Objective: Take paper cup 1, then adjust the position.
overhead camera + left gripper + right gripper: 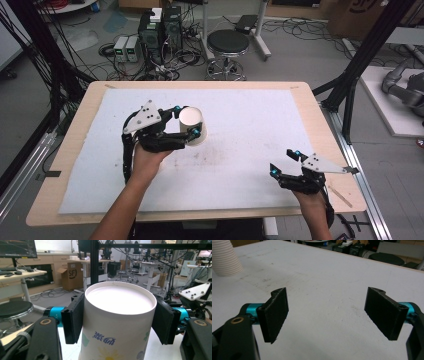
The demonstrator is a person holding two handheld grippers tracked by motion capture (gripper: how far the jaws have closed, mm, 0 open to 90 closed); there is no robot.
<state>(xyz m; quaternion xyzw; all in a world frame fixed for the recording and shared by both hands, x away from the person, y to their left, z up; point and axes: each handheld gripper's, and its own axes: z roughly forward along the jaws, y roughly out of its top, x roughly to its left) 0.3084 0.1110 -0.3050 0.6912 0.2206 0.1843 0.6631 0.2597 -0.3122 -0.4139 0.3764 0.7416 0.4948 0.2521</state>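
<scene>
A white paper cup [192,125] with a flower print is clamped between the pads of my left gripper [186,120] over the left middle of the white mat [240,115]. In the left gripper view the cup [117,322] stands bottom end up, its print upside down, and both black pads press its sides; my left gripper [117,315] is shut on it. My right gripper [285,162] rests low at the mat's right front, open. In the right gripper view its jaws [329,315] stand wide apart over bare mat. A ribbed white cone [224,258], like stacked cup rims, shows far left.
The mat covers a wooden table [80,125], with dark smudges [220,150] near its middle. Beyond the far edge stand a black stool [227,45] and computer boxes with cables [160,35]. Black frame posts [360,60] rise at the right.
</scene>
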